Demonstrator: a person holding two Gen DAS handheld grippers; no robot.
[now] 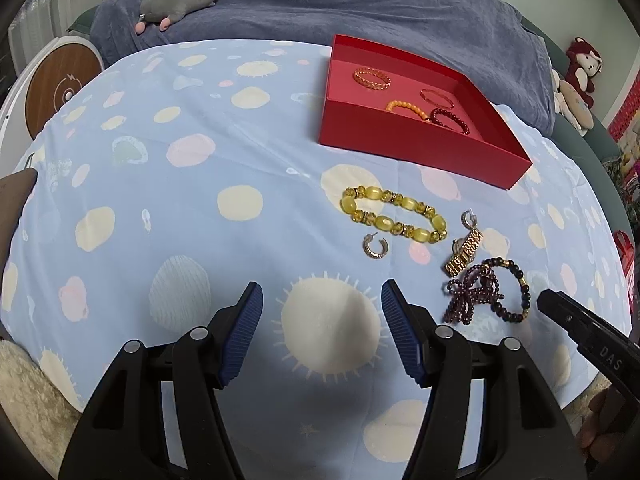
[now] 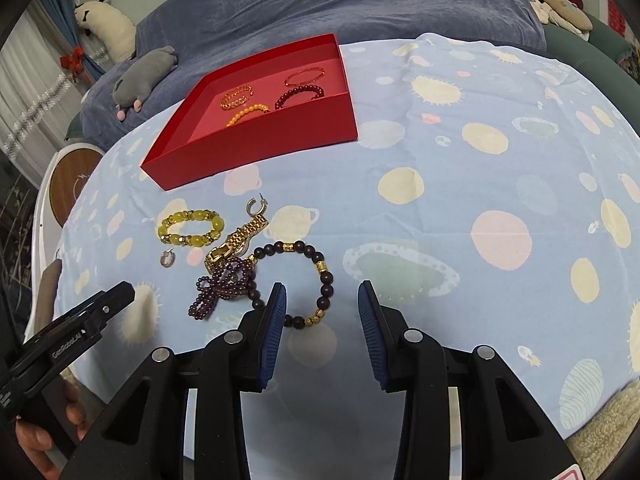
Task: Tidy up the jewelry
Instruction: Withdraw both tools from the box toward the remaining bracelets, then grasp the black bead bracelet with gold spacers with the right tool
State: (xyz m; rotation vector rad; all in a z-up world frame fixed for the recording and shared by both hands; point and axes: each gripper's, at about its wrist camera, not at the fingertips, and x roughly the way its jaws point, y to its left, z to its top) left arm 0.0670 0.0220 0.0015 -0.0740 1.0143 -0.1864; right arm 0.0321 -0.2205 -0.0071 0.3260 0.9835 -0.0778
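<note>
A red box (image 1: 404, 142) (image 2: 256, 148) on the blue cloth holds several bracelets: a gold chain one (image 1: 372, 78), an orange bead one (image 1: 404, 106), a dark red bead one (image 1: 450, 118) and a thin red bangle (image 1: 436, 97). In front of it lie a yellow bead bracelet (image 1: 394, 216) (image 2: 191, 227), two hoop earrings (image 1: 375, 245) (image 1: 469, 218), a gold watch band (image 1: 464, 256) (image 2: 236, 242), a purple bead string (image 1: 472, 292) (image 2: 224, 284) and a dark bead bracelet (image 1: 516, 292) (image 2: 316, 284). My left gripper (image 1: 322, 308) is open and empty. My right gripper (image 2: 322, 304) is open just above the dark bead bracelet.
A blue-grey blanket (image 1: 360, 4) lies behind the cloth with a grey plush toy (image 1: 180, 0) on it. More plush toys (image 1: 580, 76) sit at the right. A round white and wood device (image 1: 60, 80) stands at the left edge.
</note>
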